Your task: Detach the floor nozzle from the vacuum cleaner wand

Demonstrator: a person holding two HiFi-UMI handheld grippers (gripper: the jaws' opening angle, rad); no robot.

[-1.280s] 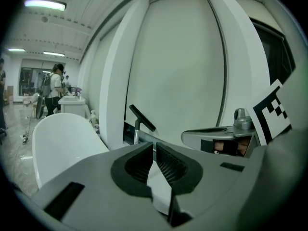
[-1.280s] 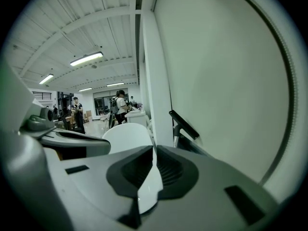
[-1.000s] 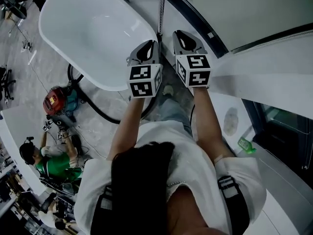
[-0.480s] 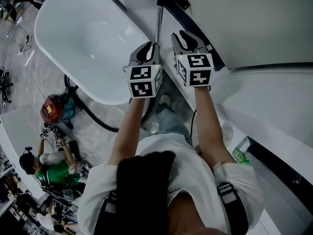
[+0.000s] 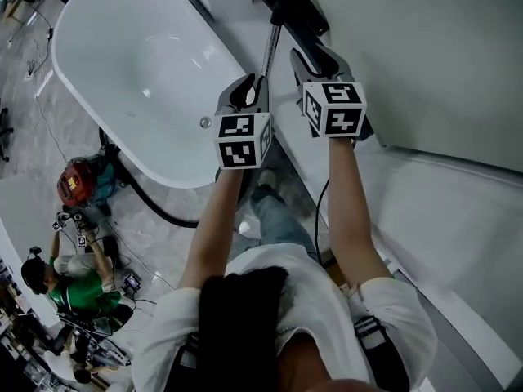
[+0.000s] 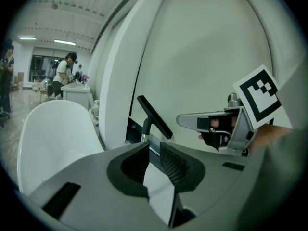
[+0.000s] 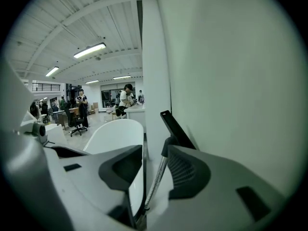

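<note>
Nozzle: floor nozzle on the wand, joint intact, propped against the white wall beside the bathtub.
Left gripper: jaws opening, narrow gap, nothing in it; close by the wand.
Right gripper: jaws opening, about half wide; wand lines up with the gap, pads not on it.
Done: 0 steps, looks like approach only.
Left: 2 grips (wand, nozzle), then pull apart.

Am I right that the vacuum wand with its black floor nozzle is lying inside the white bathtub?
Not quite: the wand with its black floor nozzle stands outside the white bathtub, between it and the wall, as the right gripper view shows.
</note>
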